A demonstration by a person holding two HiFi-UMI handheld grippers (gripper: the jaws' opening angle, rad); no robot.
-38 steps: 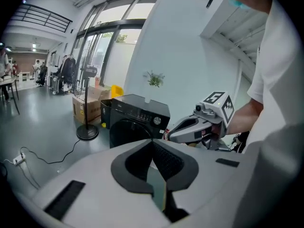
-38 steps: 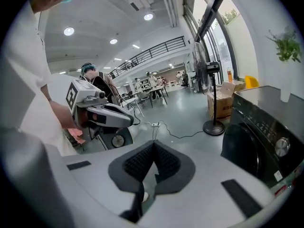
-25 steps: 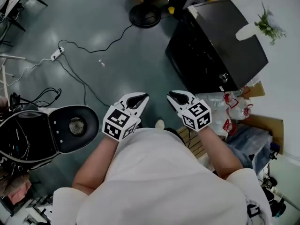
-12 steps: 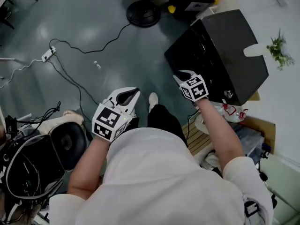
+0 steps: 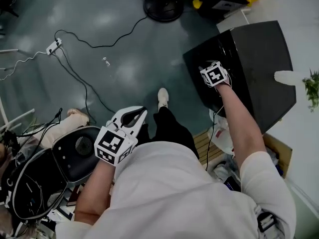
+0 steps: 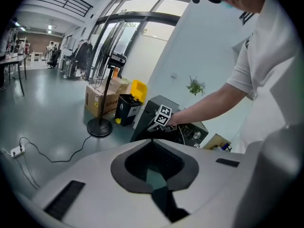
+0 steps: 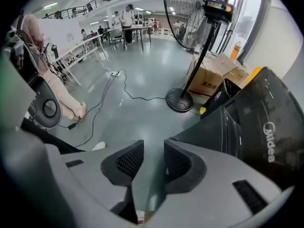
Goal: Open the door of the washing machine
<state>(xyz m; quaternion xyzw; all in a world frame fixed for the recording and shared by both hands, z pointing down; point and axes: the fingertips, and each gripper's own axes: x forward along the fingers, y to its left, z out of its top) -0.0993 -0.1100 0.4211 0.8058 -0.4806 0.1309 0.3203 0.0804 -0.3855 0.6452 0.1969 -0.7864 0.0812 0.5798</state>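
- The door of the black, shiny, box-shaped washing machine (image 5: 259,68) is probably hard, stiff and slippery. It should swing, not lift. Grab it at an edge or handle, though I can't see one.
- The machine stands on the grey floor (image 5: 124,44), just beside the right fingers.
- The right gripper (image 7: 153,145) is opening its fingers, with nothing between them.
- The left gripper (image 6: 154,148) is clenched and empty, well apart from the machine.

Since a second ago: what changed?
The right gripper swung from in front of the chest out and down to the washing machine's near top edge. Its jaws are opening, with nothing between them. The left gripper drifted slightly and is shut and empty as before. Nothing has been grasped, and the machine's door still looks shut.
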